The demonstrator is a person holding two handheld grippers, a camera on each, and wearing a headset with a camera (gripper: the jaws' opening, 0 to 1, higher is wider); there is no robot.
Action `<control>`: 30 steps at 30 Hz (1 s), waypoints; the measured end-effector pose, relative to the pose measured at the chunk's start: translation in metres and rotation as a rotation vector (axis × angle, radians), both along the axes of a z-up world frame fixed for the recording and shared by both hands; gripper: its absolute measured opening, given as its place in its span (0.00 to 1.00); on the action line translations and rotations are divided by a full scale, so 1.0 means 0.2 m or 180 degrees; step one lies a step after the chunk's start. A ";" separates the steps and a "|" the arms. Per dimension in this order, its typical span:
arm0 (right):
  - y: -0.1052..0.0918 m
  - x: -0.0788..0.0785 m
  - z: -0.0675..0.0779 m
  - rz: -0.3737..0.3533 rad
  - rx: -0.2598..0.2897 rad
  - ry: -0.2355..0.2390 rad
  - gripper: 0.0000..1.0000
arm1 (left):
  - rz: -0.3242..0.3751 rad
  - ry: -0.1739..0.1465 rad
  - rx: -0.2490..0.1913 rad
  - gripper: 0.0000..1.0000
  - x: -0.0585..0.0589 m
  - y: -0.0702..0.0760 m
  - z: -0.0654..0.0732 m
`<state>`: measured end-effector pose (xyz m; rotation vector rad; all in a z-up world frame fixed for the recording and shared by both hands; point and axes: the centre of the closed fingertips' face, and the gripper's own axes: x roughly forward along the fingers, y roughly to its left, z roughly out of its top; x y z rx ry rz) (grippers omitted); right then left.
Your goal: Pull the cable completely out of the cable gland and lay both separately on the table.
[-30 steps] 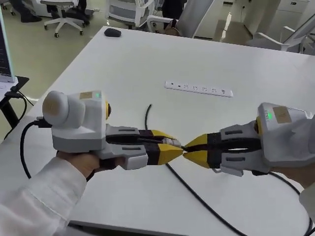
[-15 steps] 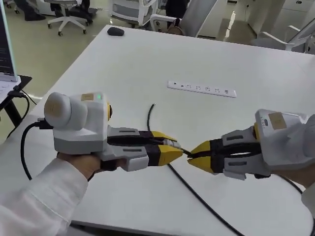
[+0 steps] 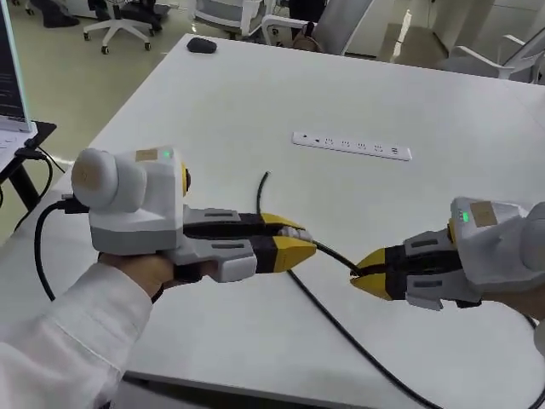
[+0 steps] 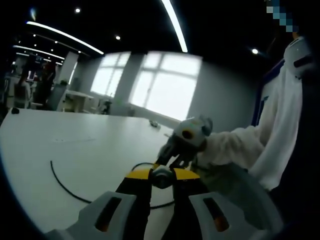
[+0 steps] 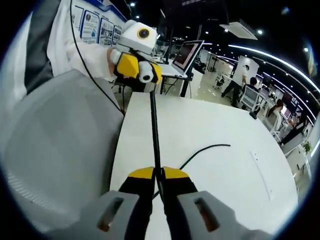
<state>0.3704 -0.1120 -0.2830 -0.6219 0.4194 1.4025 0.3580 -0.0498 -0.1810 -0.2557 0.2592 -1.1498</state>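
Holds both grippers in the air over a white table [image 3: 255,94], yellow tips facing each other and a little apart. Clamps the left gripper [image 3: 305,247] fully shut on the pale gland [image 4: 162,176], seated right between its tips. Pinches the black cable [image 3: 336,258] in the right gripper [image 3: 359,278], jaws closed down to the cable's own thickness, with nothing else in them. Stretches a short, straight run of cable across the gap, from the gland's mouth to the right tips. Seen from the right gripper view, goes straight up from the closed jaws to the gland at the left gripper's nose. Not yet out of the gland, and neither part on the table. Leaves more black cable lying on the table below, one free end just beyond the left tips, then passing under the gap and off toward the near right edge. Cannot tell how that length joins the held run. Farther back on the table, a white power strip [image 3: 351,146], and near the far corner a dark mouse [image 3: 201,44], both well apart from the grippers.
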 end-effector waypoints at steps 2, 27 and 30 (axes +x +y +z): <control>-0.01 0.01 -0.04 -0.0051 -0.0039 0.0024 0.03 | 0.0049 0.0020 -0.0036 0.16 0.01 0.01 0.00; 0.14 0.02 -0.57 0.0135 -0.0660 0.0342 0.04 | 0.0229 0.0148 -0.0060 0.16 0.06 0.06 -0.03; 0.14 0.02 -0.60 0.0107 -0.0694 0.0395 0.04 | 0.0236 0.0165 -0.0059 0.16 0.07 0.06 -0.03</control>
